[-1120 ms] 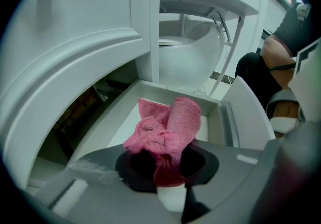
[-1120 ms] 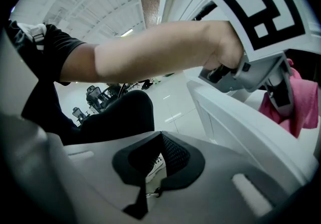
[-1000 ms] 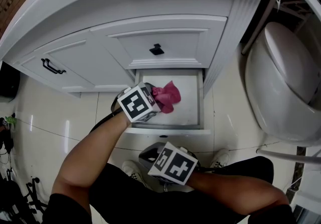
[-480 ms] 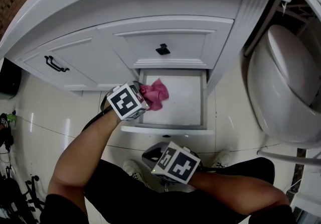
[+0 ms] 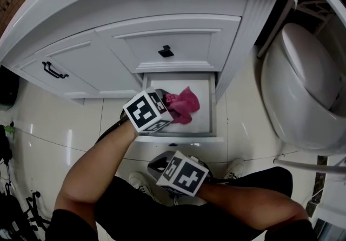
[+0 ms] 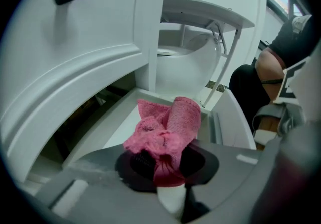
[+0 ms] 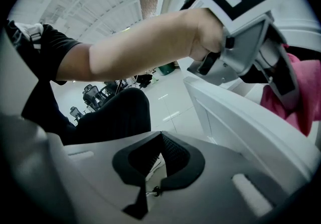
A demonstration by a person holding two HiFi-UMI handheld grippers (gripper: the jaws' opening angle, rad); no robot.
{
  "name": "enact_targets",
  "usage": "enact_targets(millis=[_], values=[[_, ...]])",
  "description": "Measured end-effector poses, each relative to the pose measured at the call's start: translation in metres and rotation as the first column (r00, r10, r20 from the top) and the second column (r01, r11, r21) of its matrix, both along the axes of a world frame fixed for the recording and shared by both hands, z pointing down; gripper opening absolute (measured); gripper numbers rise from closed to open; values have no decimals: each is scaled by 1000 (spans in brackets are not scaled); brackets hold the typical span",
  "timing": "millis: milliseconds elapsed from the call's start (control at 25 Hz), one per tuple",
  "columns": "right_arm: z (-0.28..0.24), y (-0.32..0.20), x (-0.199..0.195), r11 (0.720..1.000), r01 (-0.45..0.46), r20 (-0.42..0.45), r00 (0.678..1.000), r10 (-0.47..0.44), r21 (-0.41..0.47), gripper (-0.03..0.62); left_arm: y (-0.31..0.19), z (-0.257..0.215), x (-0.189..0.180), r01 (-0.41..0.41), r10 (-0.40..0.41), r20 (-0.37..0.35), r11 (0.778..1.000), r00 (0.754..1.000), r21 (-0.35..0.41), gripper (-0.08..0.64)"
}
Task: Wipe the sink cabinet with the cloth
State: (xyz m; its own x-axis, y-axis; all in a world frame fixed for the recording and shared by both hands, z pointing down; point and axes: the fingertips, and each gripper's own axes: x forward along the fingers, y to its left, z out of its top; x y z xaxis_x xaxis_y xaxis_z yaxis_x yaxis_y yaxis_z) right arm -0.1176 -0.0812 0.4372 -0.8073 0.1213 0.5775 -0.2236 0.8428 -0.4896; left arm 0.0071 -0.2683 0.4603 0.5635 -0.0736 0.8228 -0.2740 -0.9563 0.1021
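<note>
Drawer (image 5: 205, 114) seemingly bearing pink cloth (image 5: 185, 104).

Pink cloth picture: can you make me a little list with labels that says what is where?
cloth: pink, bunched up, above the open drawer
left tongs: shut on the cloth
right tongs: shut, holding nothing, outside the drawer near the person's legs
drawer: bottom one, open, white inside
cabinet: white, with black handles
toilet: white, to the right of the cabinet
</note>
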Motion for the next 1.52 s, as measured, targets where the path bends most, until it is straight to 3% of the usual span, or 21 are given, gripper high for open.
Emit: enact_targets(millis=[280,480,880,1520], values=[[-3,6,-1,1000,11,9,1000,-11,3,6,25,0,65,-173,173,-28,985,985,-19,89],[-4,8,1,1000,15,13,1000,-16,2,6,39,3,73,-247,247,-8,968,969,-39,89],[-2,8,0,1000,22,8,1000,-22,2,6,47,7,45,-280,282,43,959,959,-48,89],[5,12,-3,999,33,-13,999,-33,-3,6,36,6,-35,-188,191,128,982,973,-31,89]])
